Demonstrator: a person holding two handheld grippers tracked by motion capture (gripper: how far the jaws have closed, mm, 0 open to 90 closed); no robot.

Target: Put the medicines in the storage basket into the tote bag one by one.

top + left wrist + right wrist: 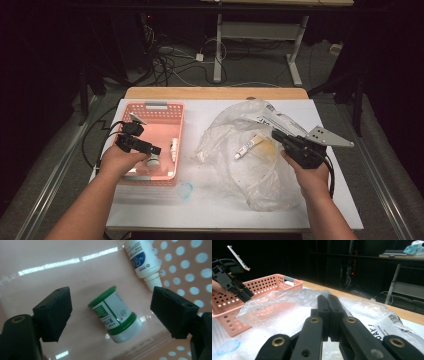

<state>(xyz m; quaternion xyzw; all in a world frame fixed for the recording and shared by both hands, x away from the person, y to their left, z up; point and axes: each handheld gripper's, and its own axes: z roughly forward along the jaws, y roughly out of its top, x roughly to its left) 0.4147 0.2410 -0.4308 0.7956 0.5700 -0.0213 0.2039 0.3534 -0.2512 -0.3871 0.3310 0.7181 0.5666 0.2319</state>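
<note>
My left gripper (pixel 155 151) hangs over the pink perforated basket (pixel 155 107) at the table's left, jaws open. In the left gripper view a small green-and-white jar (pixel 115 315) lies on its side on the basket floor (pixel 50 277) between the jaws, untouched by the pads. A white bottle (pixel 140 260) lies beyond it. From above, the jar (pixel 153 160) and bottle (pixel 173 148) are near the basket's right wall. My right gripper (pixel 277 136) has its jaws pressed together at the upper edge of a crumpled clear plastic bag (pixel 250 175). A small tube (pixel 248 146) lies inside the bag.
The table is covered in white, with a bluish smear (pixel 185 190) just in front of the basket. In the right gripper view the bag (pixel 274 305) billows toward the basket (pixel 262 285), where the left gripper (pixel 242 293) shows. A desk frame and cables are on the floor beyond the table.
</note>
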